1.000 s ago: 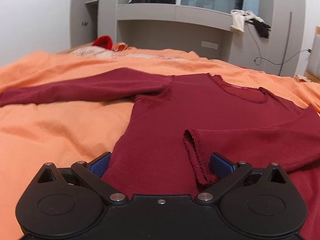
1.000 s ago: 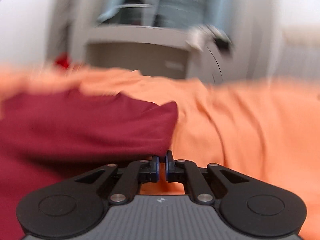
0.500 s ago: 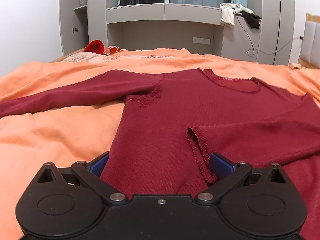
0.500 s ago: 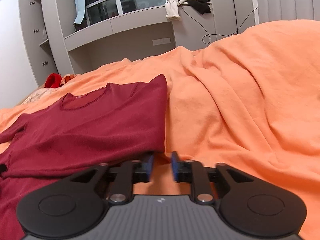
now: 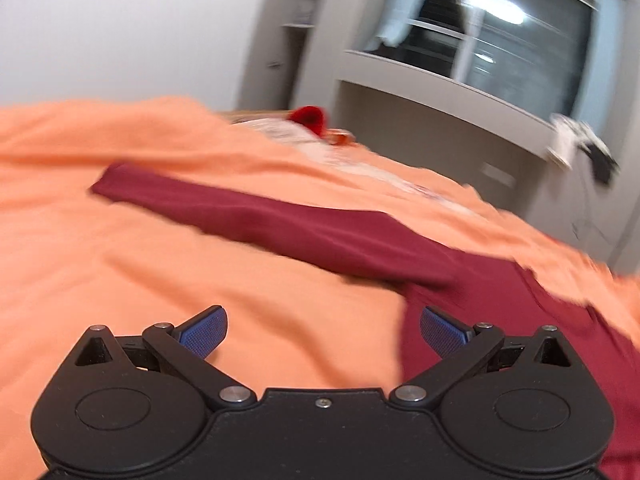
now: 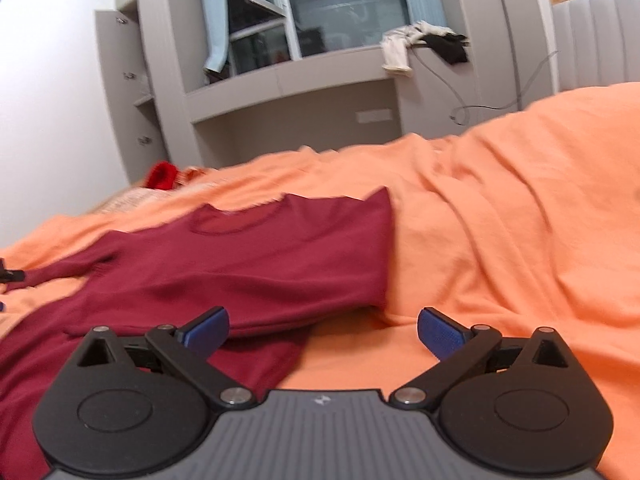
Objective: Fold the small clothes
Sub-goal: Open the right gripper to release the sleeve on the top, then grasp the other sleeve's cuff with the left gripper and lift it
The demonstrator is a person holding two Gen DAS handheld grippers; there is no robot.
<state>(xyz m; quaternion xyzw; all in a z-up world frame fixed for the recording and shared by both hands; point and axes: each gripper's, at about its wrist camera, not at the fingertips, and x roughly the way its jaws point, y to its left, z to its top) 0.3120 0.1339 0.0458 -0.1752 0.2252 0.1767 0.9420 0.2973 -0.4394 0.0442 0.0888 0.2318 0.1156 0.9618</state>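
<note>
A dark red long-sleeved top lies flat on an orange bed cover, neckline away from me, its right sleeve folded in across the body. In the left wrist view its left sleeve stretches out to the left over the cover. My left gripper is open and empty, above the cover just left of the top's side edge. My right gripper is open and empty, over the top's lower right edge.
A grey wall unit with a window stands behind the bed. White and black clothes hang on its shelf. A small red item lies at the bed's far edge. The cover bulges up at the right.
My left gripper has swung left, off the top's body, and now faces the outstretched sleeve. My right gripper has opened wide from shut and let go of the folded sleeve.
</note>
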